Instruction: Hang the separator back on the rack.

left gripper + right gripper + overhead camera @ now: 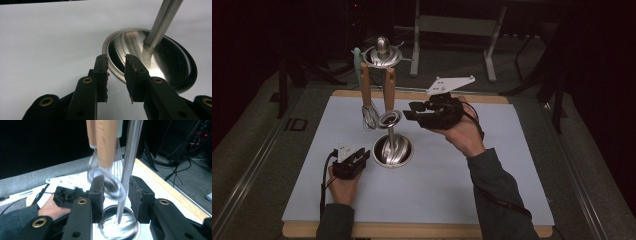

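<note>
- Nearest the person's edge of the table, the left gripper [357, 159] rests low on the white mat [462, 190], its jaws a little apart with nothing between them, tips just beside the rim of the round steel base [393, 150] of a utensil stand.
- Around that gripper the mat lies bare toward the near wooden edge [412, 231] and out to the left.
- Up from the base rises a slim steel pole [130, 162], standing mid-table with open mat on its right.
- Further in, the right gripper [408, 111] is held above the mat, jaws spread wide, coming at the pole from the right.
- In the right gripper view the pole and a shiny ladle bowl [110, 185] sit between the jaws; whether either pad touches them I cannot tell.
- Beside the ladle hangs a whisk [370, 117]; both wooden handles [389, 89] drop from the stand's top ring [383, 56].
- Beyond lies the far wooden edge [482, 98].
</note>
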Demonstrator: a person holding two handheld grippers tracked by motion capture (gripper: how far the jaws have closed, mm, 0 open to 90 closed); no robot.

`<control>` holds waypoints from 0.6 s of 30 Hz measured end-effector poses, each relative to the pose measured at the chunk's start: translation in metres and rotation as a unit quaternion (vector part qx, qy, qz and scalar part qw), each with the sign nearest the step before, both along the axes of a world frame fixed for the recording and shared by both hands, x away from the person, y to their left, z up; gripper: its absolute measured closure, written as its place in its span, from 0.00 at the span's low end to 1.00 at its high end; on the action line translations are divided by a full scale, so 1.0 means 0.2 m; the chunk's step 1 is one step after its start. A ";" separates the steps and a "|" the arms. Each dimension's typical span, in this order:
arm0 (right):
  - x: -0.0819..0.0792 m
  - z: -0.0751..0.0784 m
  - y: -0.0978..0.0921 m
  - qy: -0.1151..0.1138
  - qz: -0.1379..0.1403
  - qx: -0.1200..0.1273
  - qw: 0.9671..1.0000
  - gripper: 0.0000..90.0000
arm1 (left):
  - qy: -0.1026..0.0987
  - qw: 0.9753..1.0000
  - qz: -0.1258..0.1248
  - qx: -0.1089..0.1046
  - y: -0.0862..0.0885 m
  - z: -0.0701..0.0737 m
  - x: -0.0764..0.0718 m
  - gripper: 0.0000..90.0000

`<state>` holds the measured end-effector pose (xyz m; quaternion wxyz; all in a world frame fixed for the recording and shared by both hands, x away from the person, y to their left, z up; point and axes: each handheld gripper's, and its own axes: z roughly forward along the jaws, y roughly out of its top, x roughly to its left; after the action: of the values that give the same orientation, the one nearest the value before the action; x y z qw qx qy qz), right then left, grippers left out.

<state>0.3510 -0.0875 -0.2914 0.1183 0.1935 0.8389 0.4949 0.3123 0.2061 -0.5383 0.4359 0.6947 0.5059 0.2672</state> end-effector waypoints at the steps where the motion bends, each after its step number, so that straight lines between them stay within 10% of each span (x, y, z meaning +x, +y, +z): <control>1: 0.00 -0.01 -0.01 0.001 -0.001 -0.004 1.000 0.73 | 0.000 1.000 0.000 0.000 0.00 0.00 0.00 0.80; 18: 0.04 -0.18 -0.10 0.029 -0.018 -0.077 0.996 0.68 | 0.002 1.000 -0.001 0.000 0.00 0.00 0.00 0.79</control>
<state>0.3588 -0.1071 -0.3266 0.1172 0.2134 0.8739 0.4208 0.3125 0.2062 -0.5383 0.4350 0.6961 0.5060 0.2651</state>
